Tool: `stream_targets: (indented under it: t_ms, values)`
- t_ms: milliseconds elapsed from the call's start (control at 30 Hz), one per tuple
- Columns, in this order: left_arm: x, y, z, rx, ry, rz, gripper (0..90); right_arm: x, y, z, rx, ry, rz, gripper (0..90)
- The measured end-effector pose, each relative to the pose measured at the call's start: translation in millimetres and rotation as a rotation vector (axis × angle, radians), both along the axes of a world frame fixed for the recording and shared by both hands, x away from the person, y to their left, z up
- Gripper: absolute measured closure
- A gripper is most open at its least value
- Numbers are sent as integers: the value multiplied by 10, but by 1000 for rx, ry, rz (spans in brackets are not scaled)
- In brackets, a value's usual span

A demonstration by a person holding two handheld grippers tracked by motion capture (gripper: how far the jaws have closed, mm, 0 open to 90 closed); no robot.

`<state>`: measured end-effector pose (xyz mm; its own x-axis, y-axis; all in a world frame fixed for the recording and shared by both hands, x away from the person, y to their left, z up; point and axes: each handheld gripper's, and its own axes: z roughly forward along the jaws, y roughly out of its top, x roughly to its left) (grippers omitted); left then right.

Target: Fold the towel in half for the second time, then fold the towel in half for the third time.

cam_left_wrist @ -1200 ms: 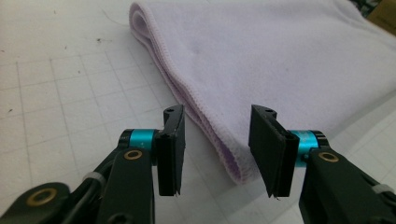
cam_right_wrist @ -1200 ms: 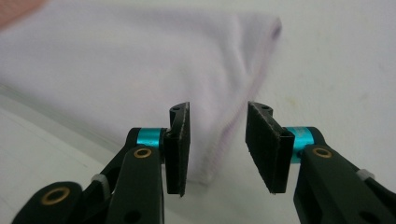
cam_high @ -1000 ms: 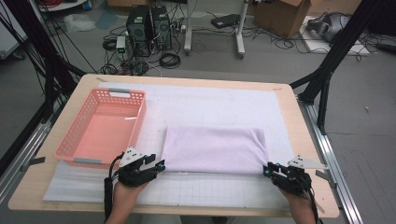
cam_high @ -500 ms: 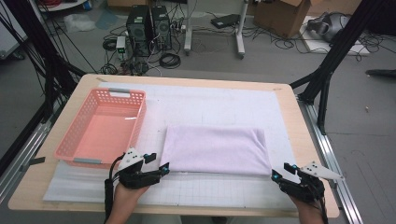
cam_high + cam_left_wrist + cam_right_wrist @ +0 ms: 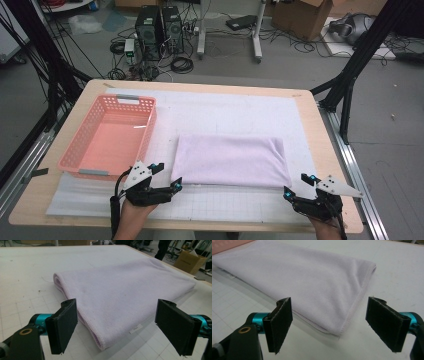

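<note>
Both tongs (image 5: pixel 169 176) (image 5: pixel 299 184) just opened, backed off folded towel (image 5: pixel 231 160) corners.

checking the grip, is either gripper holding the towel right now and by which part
Nothing is held. Both the left gripper and right gripper have just been opening, pads clear of the folded towel's near corners.

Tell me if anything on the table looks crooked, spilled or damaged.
Nothing stands out. The folded lilac towel lies flat and square on the white mat, and the pink basket sits upright beside it. Both grippers, left and right, are open, clear of the towel's near corners.
</note>
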<state>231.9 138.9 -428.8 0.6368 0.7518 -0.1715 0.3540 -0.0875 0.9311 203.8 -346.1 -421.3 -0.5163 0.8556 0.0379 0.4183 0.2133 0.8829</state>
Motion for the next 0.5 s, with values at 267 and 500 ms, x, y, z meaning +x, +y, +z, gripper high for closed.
stream_targets:
  t_ms: [267, 500]
  values:
    - [-2, 7, 11, 4, -2, 2, 196, -1, -28, 2, 5, 0, -10, 204]
    - [4, -6, 0, -15, 10, -15, 196, -2, -43, 4, 12, 7, -20, 204]
